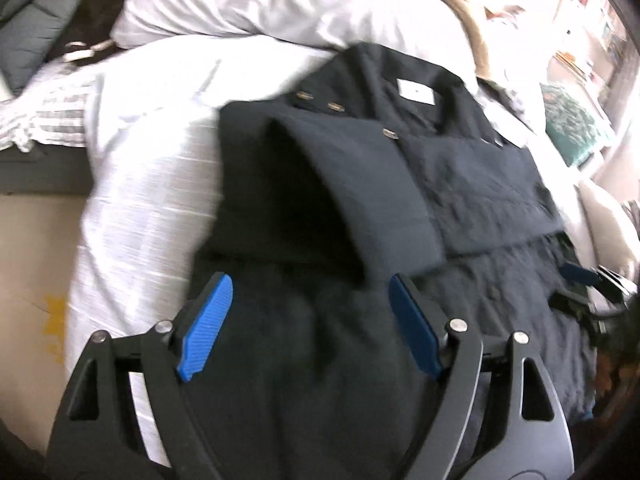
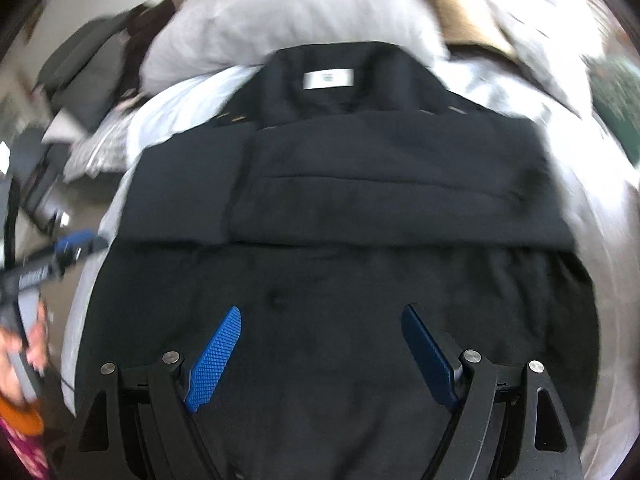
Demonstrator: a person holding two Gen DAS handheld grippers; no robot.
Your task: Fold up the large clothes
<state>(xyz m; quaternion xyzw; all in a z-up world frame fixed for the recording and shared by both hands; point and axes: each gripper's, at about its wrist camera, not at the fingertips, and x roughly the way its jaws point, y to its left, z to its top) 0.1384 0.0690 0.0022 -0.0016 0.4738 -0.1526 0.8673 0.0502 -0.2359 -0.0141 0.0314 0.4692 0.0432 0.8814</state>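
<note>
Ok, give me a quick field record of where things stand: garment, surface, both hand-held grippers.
garment: dark jacket, collar and white label at the far end, both sleeves folded across the chest
surface: white bedding
left hand-held gripper: open, over the lower part of the jacket, nothing between the pads
right hand-held gripper: open, over the jacket's lower half, holding nothing
fold state: lower half not yet folded up

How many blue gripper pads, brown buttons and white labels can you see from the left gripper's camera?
Blue ribbed gripper pads: 3 (two on the left gripper, one on the right gripper)
Brown oval buttons on the dark navy cloth coat: 3
White rectangular label: 1
Total: 7
</note>
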